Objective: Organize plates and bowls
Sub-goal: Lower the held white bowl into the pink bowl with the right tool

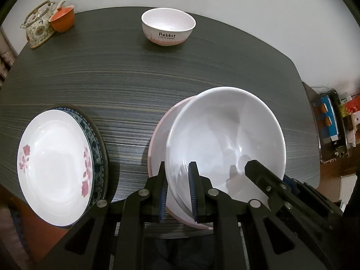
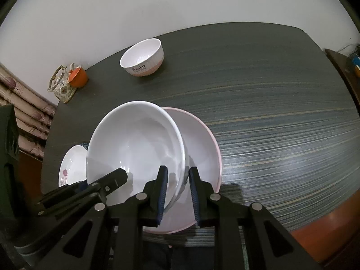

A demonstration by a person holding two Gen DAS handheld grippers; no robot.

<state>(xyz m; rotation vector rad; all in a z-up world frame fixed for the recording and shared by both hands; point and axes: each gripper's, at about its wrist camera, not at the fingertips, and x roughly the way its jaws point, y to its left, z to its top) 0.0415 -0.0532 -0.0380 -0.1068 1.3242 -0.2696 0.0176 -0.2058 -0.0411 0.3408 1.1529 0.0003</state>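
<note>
A white bowl (image 1: 225, 139) is pinched at its rim by the left gripper (image 1: 177, 191) and the right gripper (image 2: 178, 193), one on each side. It is held tilted inside a pink bowl (image 2: 202, 148) on the table (image 1: 135, 78). Plates (image 1: 56, 164) are stacked on the left. A small bowl (image 1: 168, 25) is seen far back.

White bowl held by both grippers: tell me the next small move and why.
Probably lower the large white glossy bowl straight down until it seats in the pink-rimmed bowl beneath. Left gripper and right gripper clamp opposite rims, and the bowl sits tilted, not yet nested.
</note>
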